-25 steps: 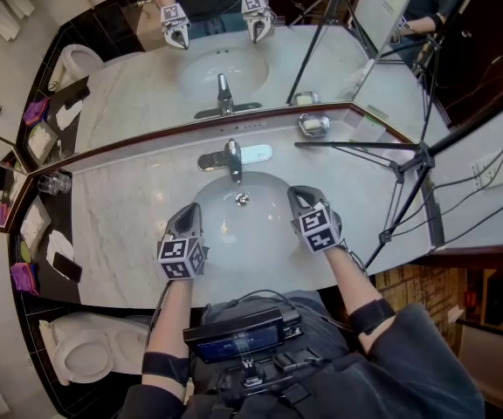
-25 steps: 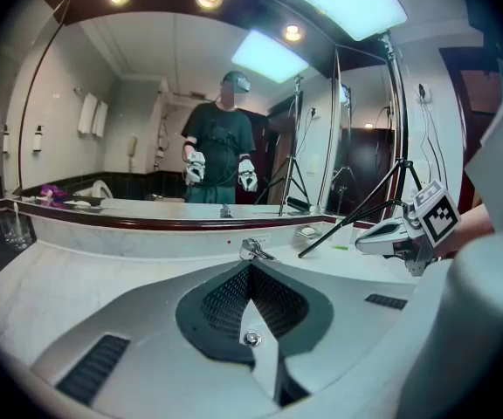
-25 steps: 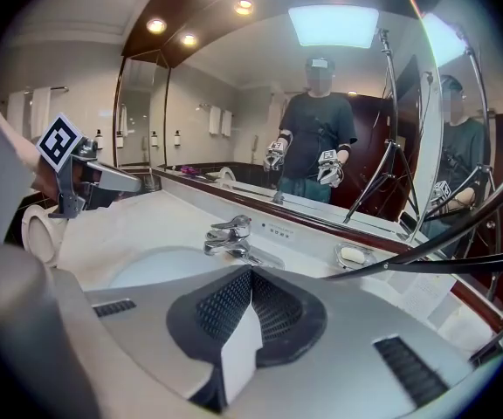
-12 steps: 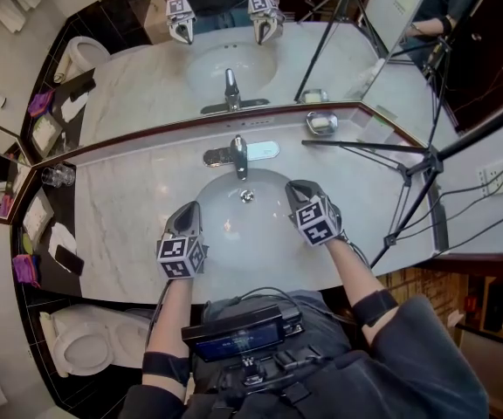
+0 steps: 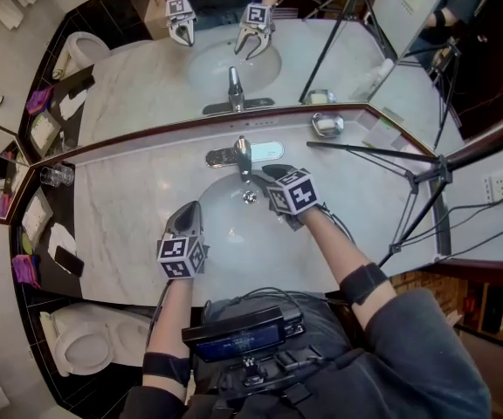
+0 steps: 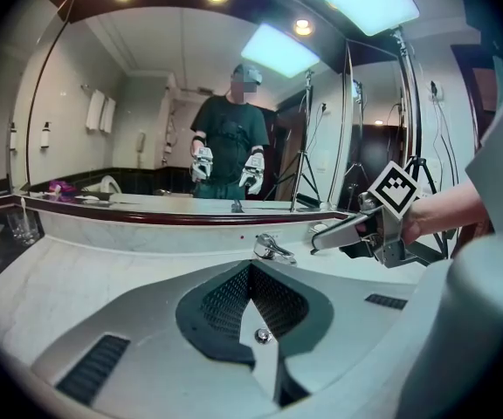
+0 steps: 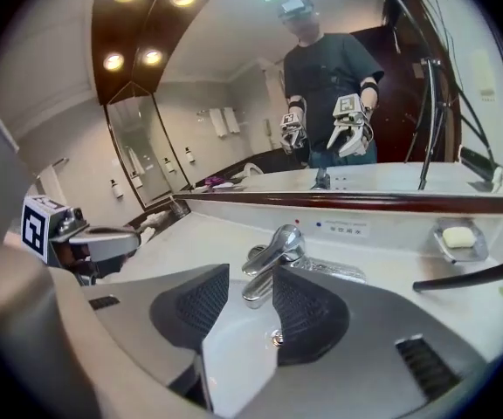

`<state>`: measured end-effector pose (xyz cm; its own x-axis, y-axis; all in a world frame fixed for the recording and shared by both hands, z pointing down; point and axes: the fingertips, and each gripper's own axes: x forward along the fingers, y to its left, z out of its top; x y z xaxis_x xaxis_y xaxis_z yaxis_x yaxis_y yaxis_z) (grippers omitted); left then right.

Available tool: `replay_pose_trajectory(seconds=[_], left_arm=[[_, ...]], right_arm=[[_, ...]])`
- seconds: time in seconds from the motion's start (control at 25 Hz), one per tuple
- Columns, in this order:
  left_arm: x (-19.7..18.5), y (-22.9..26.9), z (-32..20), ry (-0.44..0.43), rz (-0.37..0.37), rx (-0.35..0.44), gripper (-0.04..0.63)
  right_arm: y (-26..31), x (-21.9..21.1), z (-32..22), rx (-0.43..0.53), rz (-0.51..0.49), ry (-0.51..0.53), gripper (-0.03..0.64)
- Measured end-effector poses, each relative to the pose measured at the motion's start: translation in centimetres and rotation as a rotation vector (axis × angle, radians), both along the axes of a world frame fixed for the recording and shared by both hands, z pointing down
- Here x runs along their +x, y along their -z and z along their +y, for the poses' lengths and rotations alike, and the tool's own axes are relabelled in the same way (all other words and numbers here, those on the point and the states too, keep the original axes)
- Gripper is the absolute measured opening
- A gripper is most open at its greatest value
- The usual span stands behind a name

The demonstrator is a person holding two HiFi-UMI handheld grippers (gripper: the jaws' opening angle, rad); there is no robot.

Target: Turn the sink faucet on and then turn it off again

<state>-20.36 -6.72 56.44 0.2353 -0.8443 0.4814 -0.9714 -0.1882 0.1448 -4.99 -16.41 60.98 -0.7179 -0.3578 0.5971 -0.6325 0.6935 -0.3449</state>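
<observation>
Holding soap (image 7: 456, 234), dish (image 7: 471, 253) near sink (image 5: 223, 234); left gripper (image 5: 193, 206) closed; right gripper (image 5: 265, 175) just opened, faucet (image 5: 242, 156) between jaws.

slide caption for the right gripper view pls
Right gripper, jaws just opened and empty, aimed at the chrome faucet over the basin, left gripper shut alongside.

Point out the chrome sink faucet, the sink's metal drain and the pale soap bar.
Chrome sink faucet (image 7: 265, 273), right gripper view, spout.
Metal drain (image 7: 276, 339), right gripper view, centre.
Pale soap bar (image 7: 457, 234), right gripper view, top.
</observation>
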Motion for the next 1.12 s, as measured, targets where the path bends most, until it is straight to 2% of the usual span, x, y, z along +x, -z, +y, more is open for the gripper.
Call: replay_pose_trajectory(seconds=[0.24,0.48,0.72,1.12], left_arm=[[-1.8,-1.0,-0.2,0.034,0.003,-0.023,0.000],[-3.4,-2.2,-0.7,0.056,0.006,-0.047,0.000],[-3.0,-3.0,-1.0,0.054,0.015,-0.062,0.000],[-3.0,-4.1,-1.1,0.057,0.029,-0.083,0.000]], right_arm=[[-2.4,-2.7,-1.6,-0.221,-0.096,-0.046,0.179],[-4.3,-4.0,-3.5,-0.322,-0.117,-0.092,0.179],[-5.1,-4.7,-3.9,-0.461,-0.230,-0.142,0.170],[-4.2,-5.3,-4.3,-0.461,-0.247,-0.129,0.186]])
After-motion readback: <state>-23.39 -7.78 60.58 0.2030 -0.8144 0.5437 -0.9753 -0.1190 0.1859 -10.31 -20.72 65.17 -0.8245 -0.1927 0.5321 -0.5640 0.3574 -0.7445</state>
